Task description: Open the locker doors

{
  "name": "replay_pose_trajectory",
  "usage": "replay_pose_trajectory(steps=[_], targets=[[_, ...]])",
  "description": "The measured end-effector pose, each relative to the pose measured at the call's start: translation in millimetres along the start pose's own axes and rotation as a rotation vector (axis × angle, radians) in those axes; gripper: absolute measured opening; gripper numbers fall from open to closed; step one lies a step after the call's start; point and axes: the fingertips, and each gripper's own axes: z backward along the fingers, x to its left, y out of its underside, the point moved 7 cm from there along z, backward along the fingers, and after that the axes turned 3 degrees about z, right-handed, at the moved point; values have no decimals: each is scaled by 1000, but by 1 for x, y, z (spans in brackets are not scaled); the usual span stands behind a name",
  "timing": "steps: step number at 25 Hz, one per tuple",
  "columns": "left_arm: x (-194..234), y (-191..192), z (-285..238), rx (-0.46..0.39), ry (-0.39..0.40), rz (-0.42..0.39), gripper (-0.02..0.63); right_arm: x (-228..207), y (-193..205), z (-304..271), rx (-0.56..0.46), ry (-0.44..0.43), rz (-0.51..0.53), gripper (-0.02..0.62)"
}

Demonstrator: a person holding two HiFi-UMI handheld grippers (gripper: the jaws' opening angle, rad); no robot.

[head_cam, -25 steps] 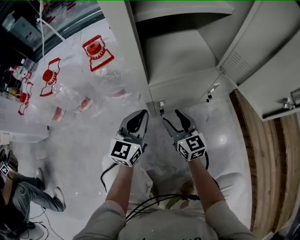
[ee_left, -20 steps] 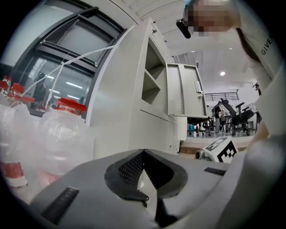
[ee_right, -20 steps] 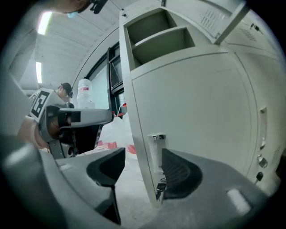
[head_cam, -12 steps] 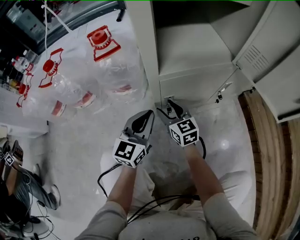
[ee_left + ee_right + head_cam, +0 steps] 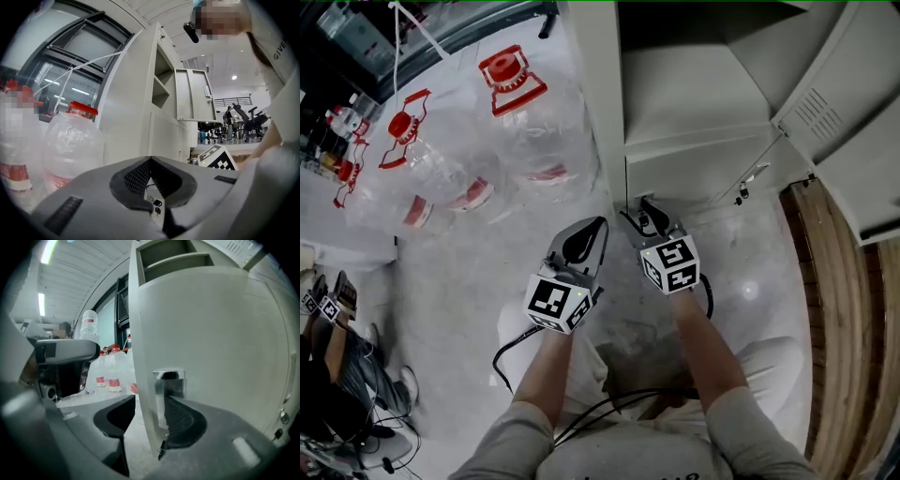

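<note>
A pale grey locker (image 5: 605,103) stands ahead. Its upper door (image 5: 853,141) hangs open to the right over a bare compartment, and the lower door (image 5: 694,157) is closed. My right gripper (image 5: 636,214) straddles that door's left edge at the chrome handle (image 5: 168,380). Its jaws have just been closing round the edge. The right pad (image 5: 185,420) lies against the handle, while the left pad (image 5: 115,416) stands a sliver off the edge. My left gripper (image 5: 595,230) hovers just left of it, shut on nothing. The left gripper view shows my left gripper (image 5: 150,160) pointing at the locker (image 5: 164,126).
Large clear water bottles with red caps (image 5: 525,122) (image 5: 70,140) lie on the floor left of the locker. A wooden panel (image 5: 844,328) runs down the right side. A person (image 5: 337,375) sits at the lower left. Cables trail by my legs.
The right gripper has moved left and down from beside the lower door to its handle edge, and its jaws have narrowed around it. The left gripper has sunk a little.
</note>
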Motion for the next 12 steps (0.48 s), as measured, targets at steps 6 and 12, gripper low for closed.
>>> replay_pose_trajectory(steps=[6, 12], targets=[[-1, 3, -7, 4, 4, -2, -2, 6, 4, 11, 14, 0, 39, 196], [0, 9, -14, 8, 3, -18, -2, 11, 11, 28, 18, 37, 65, 173]])
